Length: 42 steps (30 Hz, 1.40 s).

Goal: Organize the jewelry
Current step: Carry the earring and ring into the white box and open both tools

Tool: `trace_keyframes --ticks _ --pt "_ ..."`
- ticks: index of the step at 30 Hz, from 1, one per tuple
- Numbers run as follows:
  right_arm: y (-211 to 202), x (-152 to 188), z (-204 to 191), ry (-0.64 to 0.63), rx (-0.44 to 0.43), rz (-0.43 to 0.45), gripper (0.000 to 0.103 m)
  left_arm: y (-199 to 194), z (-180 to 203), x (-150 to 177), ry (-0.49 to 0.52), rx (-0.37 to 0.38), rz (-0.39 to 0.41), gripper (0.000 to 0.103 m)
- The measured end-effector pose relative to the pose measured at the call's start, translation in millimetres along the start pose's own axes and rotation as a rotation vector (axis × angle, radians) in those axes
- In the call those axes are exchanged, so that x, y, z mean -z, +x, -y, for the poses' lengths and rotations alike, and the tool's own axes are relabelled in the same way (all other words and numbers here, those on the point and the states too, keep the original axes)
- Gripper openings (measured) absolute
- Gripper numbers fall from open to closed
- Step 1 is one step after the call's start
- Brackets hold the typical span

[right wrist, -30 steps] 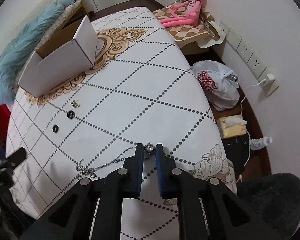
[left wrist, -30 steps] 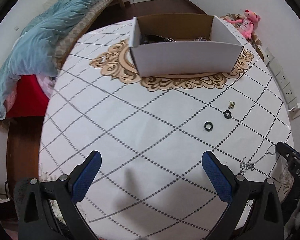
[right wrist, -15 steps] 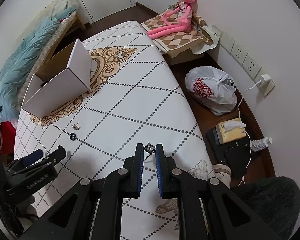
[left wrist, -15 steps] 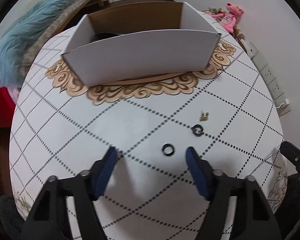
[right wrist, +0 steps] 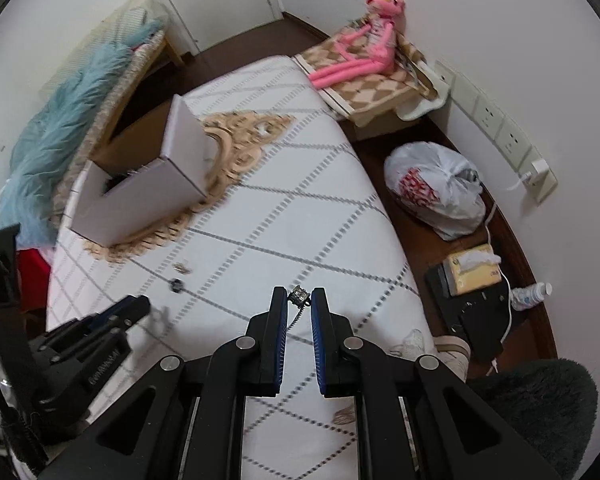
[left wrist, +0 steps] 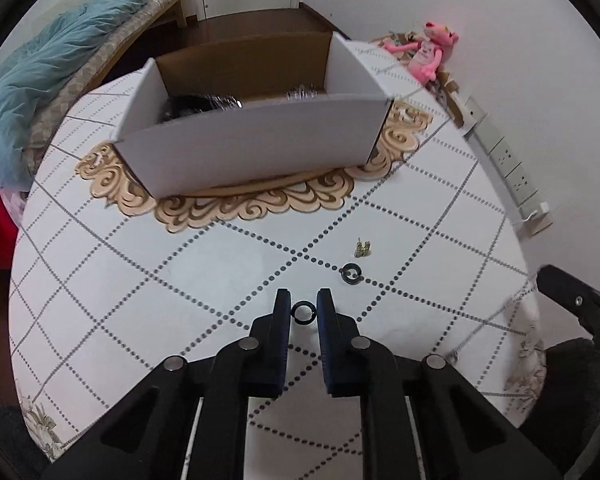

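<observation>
My left gripper [left wrist: 303,304] is shut on a small black ring [left wrist: 303,313] at the table surface. A second black ring [left wrist: 351,273] and a small gold earring [left wrist: 363,249] lie just beyond it to the right. My right gripper [right wrist: 299,298] is shut on the silver bead of a chain necklace [right wrist: 299,295]; the chain hangs down between the fingers, lifted above the table. The open white cardboard box [left wrist: 256,148] stands at the far side with dark jewelry inside; it also shows in the right wrist view [right wrist: 140,196].
The table [left wrist: 100,280] has a white cloth with dotted diamonds and a gold ornament. The left gripper shows at the lower left of the right wrist view [right wrist: 100,328]. A plastic bag [right wrist: 436,188], tissue box [right wrist: 474,268] and pink plush toy [right wrist: 360,48] lie right of the table.
My left gripper moved forward and down and closed from wide open onto the black ring. My right gripper lifted the necklace off the table and carried it up.
</observation>
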State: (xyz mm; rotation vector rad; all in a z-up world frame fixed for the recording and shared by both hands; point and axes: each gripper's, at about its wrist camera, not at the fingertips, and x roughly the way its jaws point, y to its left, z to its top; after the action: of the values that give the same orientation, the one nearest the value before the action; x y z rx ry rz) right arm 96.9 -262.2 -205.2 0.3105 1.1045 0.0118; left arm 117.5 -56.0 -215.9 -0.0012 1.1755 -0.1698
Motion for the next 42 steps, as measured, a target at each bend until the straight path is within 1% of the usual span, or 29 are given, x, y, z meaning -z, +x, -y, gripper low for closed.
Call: trace_keyframes --ticks 6,9,13,18,22,24,28,31,32,37,41,42 --pt "-35.1 -17.0 -30.7 -0.069 -0.071 0.057 0.012 -47.2 -18.5 -8.5 -0.038 0.045 0.07 0.01" --pt "-52.9 -30.5 -49.4 -0.11 -0.105 0.085 0.012 -70.4 -27.8 -23.6 -0.06 0.07 0.103 0.01" --pt "-70.5 -54.4 -71.7 -0.165 -0.138 0.119 0.012 -91.6 -42.3 -44.1 -0.071 0.075 0.14 0.01" --pt "-87.6 -95.1 -107.4 -0.251 -0.165 0.162 0.012 -105.4 -65.9 -77.5 -0.078 0.072 0.175 0.01" --pt "-84.9 -123.2 -141.3 -0.328 -0.154 0.174 0.012 -106.5 -84.5 -104.8 -0.091 0.059 0.191 0.01" --pt "-71.5 -136.1 -158.4 -0.363 -0.153 0.146 0.012 -103.1 -92.7 -119.3 -0.098 0.06 0.187 0.01" --pt "-42.6 -152.3 -176.8 -0.398 -0.128 0.097 0.012 -93.6 -100.4 -139.0 -0.101 0.064 0.174 0.01" --pt "-14.9 -160.5 -183.2 -0.399 -0.112 0.039 0.012 -77.8 -103.0 -151.5 -0.102 0.09 0.137 0.01" --pt "-3.2 -163.7 -183.3 -0.394 -0.108 0.011 0.012 -71.2 -102.8 -155.7 -0.097 0.101 0.12 0.01" --pt "29.8 -172.9 -175.4 -0.356 -0.111 -0.062 0.012 -39.6 -96.8 -172.1 -0.089 0.145 0.044 0.011" --pt "58.6 -175.9 -167.5 -0.338 -0.123 -0.154 0.013 -24.0 -97.9 -182.8 -0.128 0.158 0.002 0.012" --pt "66.2 -175.9 -166.1 -0.339 -0.123 -0.179 0.013 -20.9 -99.6 -185.4 -0.14 0.16 -0.009 0.014"
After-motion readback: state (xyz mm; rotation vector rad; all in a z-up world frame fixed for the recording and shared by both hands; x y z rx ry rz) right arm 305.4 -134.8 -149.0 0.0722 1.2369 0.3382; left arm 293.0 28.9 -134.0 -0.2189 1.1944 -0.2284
